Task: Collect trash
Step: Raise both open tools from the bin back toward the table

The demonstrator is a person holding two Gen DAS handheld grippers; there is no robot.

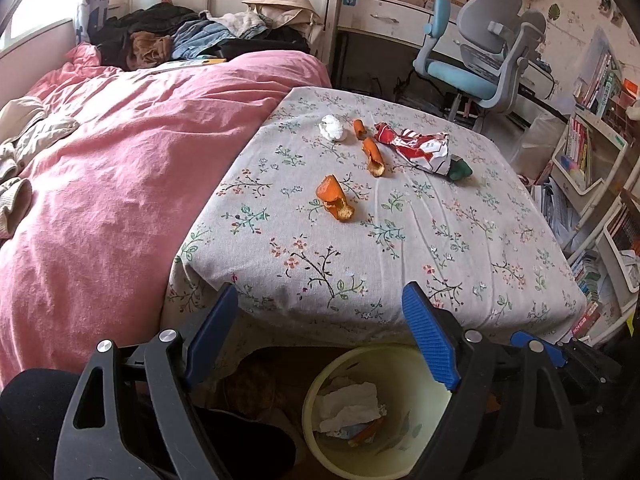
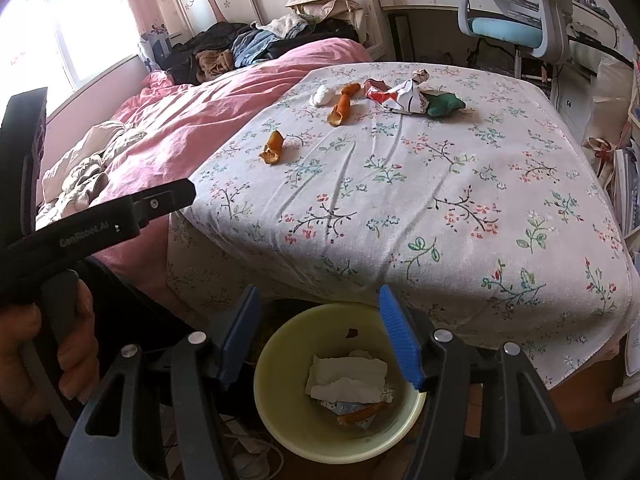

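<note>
On the floral tablecloth (image 1: 400,248) lie three orange peels, the nearest (image 1: 336,200), a long one (image 1: 373,156) and a small one (image 1: 359,127). Beside them are a white tissue ball (image 1: 333,128), a crumpled red-and-white wrapper (image 1: 416,146) and a green scrap (image 1: 460,168). A pale yellow bin (image 2: 288,412) stands on the floor below the table's near edge, with tissue and peel inside. My left gripper (image 1: 321,292) hangs open over the bin (image 1: 316,392), holding nothing. My right gripper (image 2: 320,292) is also open and holds nothing above the bin.
A bed with a pink cover (image 1: 120,180) and piled clothes (image 1: 192,36) adjoins the table on the left. A blue-grey desk chair (image 1: 480,60) stands beyond it. Bookshelves (image 1: 592,152) line the right. A hand (image 2: 60,340) grips the left tool's black body (image 2: 100,224).
</note>
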